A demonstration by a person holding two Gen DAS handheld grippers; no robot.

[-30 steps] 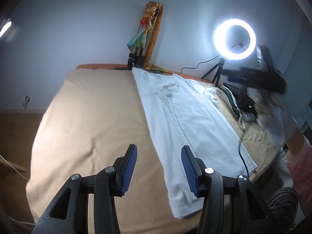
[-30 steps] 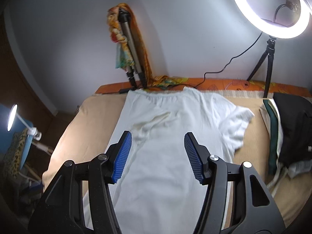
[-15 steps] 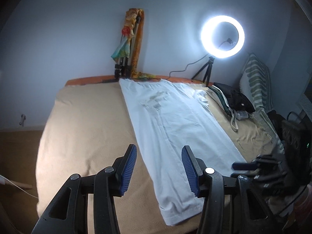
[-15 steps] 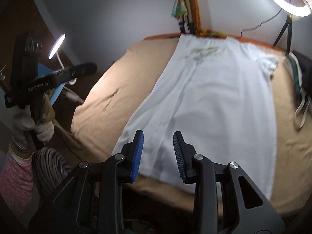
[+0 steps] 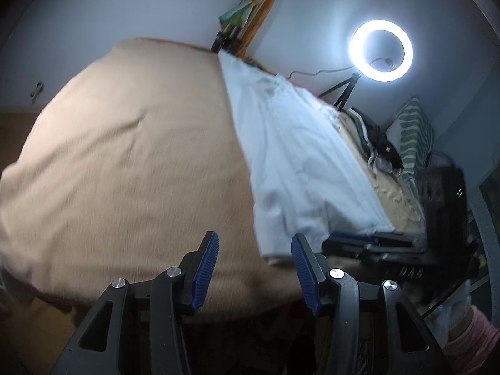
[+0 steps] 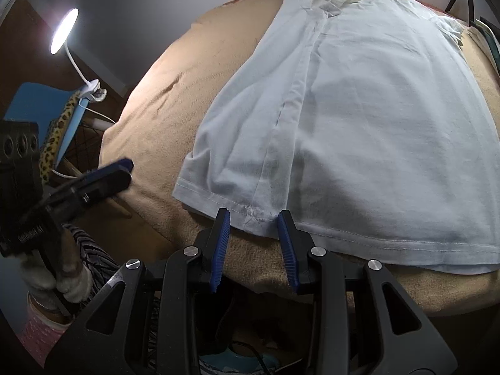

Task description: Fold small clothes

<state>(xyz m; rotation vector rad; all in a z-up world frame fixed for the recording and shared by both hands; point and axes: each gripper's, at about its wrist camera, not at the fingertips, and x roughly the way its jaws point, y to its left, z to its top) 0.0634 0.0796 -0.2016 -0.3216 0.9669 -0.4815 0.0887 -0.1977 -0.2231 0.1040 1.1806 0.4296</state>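
A white t-shirt [image 6: 359, 118] lies flat on the tan blanket [image 6: 187, 72], neck at the far end, hem at the near edge. It also shows in the left wrist view [image 5: 293, 162]. My right gripper [image 6: 253, 218] is open, its blue pads on either side of a pinched spot on the hem, just at the cloth's edge. My left gripper [image 5: 254, 250] is open and empty, above the blanket's near edge, close to the shirt's left hem corner. The right gripper appears in the left wrist view [image 5: 375, 243]; the left one in the right wrist view [image 6: 106, 175].
A lit ring light [image 5: 381, 50] on a tripod stands at the far right. Folded dark clothes [image 5: 375, 143] and a striped pillow [image 5: 415, 134] lie right of the shirt. A desk lamp [image 6: 64, 31] and blue chair [image 6: 40, 103] stand left of the bed.
Both grippers have dropped toward the shirt's near hem. The right one has opened wider and now straddles the hem. The left one has swung in near the left hem corner.
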